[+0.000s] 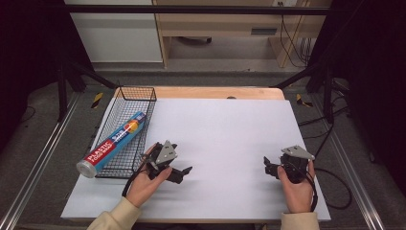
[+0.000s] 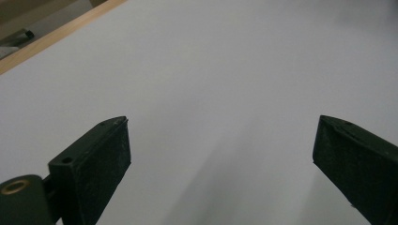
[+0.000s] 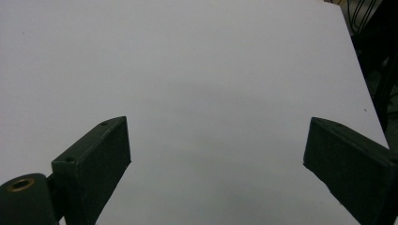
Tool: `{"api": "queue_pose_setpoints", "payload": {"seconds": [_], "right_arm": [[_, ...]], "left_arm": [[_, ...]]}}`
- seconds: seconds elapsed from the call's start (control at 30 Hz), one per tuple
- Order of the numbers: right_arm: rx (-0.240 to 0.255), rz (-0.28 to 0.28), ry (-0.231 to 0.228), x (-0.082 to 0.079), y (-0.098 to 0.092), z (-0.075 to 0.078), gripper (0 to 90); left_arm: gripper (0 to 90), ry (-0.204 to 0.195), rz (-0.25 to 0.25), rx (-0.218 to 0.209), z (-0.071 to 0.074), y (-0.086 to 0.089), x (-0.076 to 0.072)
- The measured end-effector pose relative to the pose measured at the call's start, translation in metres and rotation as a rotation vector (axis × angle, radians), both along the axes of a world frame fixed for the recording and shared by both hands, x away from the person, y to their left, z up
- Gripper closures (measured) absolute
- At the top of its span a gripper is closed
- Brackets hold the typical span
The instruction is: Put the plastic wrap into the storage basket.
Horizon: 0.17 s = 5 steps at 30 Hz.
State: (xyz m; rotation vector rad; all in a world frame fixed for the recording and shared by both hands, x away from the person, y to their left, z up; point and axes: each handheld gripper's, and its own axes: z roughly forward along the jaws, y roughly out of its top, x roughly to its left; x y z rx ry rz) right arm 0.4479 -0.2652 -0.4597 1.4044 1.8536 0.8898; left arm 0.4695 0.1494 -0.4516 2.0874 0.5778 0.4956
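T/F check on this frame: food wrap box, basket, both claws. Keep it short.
1. The food wrap box lies in the wire basket, one end sticking out over the near rim. True.
2. The left claw grips the box. False: its jaws are open over bare white table.
3. The right claw is open and empty. True.
4. The basket sits at the table's right edge. False: it is at the left edge.

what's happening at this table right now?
A person holds tongs in each hand over the white table. The left tongs and right tongs both stand open and empty. A roll of plastic food wrap lies in the wire basket at the left edge, its near end poking out, untouched.
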Motion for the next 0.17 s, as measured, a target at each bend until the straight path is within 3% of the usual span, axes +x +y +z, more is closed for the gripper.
{"api": "queue_pose_setpoints", "payload": {"seconds": [0.07, 0.1, 0.17], "right_arm": [[-0.008, 0.004, -0.021, -0.0002, -0.0011, -0.0032, 7.0], [-0.015, 0.001, -0.071, 0.0001, -0.0039, -0.0064, 6.5], [-0.012, -0.003, -0.093, 0.0004, -0.0057, -0.0081, 6.5]], "left_arm": [[4.6, -0.005, 0.0, -0.002, -0.0028, 0.0017, -0.0024], [4.6, -0.007, -0.003, 0.002, -0.0035, 0.0017, -0.0032], [4.5, -0.004, -0.009, 0.001, -0.0043, 0.0024, -0.0048]]}}
